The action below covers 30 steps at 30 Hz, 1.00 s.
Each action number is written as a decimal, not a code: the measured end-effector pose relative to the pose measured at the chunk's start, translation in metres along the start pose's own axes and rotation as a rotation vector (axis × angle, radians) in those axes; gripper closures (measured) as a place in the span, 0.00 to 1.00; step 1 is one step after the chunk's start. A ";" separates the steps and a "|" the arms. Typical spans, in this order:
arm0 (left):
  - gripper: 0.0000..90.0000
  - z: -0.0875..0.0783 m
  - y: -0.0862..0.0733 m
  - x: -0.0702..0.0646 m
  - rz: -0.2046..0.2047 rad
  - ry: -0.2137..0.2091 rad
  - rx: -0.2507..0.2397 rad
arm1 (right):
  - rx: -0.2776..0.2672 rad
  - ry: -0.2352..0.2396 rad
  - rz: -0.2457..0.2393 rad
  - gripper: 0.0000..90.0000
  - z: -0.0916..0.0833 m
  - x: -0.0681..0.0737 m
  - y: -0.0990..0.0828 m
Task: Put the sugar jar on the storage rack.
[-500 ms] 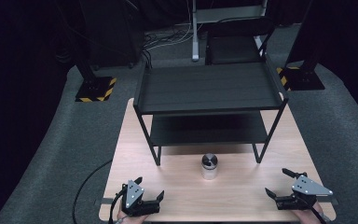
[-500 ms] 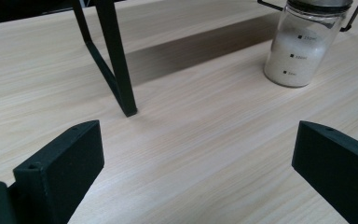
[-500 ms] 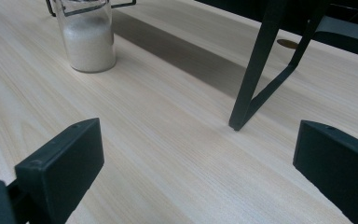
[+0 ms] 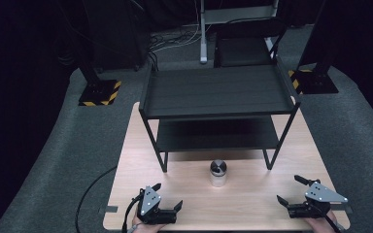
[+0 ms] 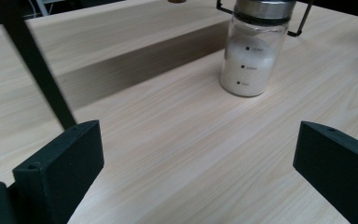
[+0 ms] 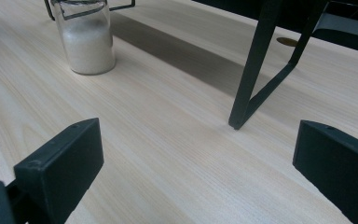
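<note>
Jar (image 4: 218,173): one, on table (image 4: 252,199). Left hand-held gripper (image 4: 169,198) spread; right hand-held gripper (image 4: 290,190) spread.

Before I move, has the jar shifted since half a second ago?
No. The jar stands at the same spot on the table, just in front of the shelf rack, between its front legs, as before.

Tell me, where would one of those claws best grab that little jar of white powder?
Probably around the glass body of the jar, below its metal lid, coming in level from the person's side. It stands upright on the table, round and straight-sided, with the shelf rack behind it. Either open gripper, left or right, seems about equally placed.
</note>
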<state>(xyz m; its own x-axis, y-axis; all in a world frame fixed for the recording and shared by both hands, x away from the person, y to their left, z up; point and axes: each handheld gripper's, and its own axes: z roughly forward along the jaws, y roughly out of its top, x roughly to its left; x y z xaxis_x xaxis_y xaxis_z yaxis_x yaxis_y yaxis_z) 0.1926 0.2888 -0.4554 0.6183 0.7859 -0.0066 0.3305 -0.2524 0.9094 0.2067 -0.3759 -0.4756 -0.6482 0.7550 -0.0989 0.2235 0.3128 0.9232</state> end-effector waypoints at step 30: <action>0.08 0.146 0.054 -0.037 0.062 -0.103 0.036 | -0.007 0.024 0.010 0.01 0.001 -0.003 0.000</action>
<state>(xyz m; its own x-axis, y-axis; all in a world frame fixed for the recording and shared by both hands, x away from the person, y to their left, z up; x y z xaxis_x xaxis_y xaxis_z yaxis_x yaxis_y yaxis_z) 0.2920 0.1636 -0.4673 0.7075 0.7067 0.0046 0.3138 -0.3199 0.8940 0.2093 -0.3776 -0.4759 -0.6635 0.7438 -0.0808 0.2249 0.3012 0.9267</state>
